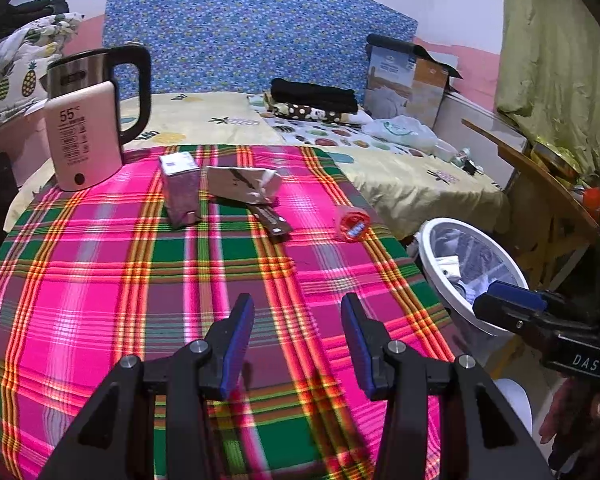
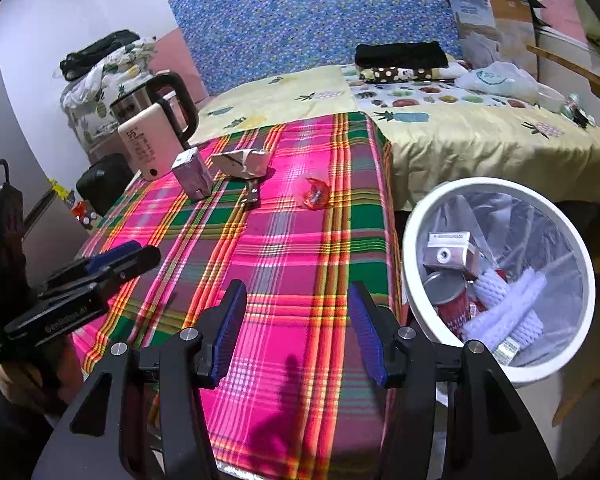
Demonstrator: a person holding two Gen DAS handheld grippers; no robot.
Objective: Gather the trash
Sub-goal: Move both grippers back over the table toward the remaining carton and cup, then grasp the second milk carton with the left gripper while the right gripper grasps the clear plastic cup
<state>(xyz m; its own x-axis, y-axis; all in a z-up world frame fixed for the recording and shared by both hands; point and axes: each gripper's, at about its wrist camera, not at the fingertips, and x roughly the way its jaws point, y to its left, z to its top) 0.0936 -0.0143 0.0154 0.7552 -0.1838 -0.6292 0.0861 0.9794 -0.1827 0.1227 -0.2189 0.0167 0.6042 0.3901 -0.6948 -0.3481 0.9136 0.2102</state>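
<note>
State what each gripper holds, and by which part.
Nothing. The left gripper and right gripper are both open and empty above the pink plaid tablecloth.

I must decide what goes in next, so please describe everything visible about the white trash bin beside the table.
The white trash bin is round, apparently plastic, with a thick rim and a clear bag lining. It stands upright on the floor, close by the table's right edge, near the bed. It is open and partly filled: a grey carton, a red can and white foam netting lie inside. Neither gripper touches it; the right gripper hovers open over the plaid cloth nearby.
</note>
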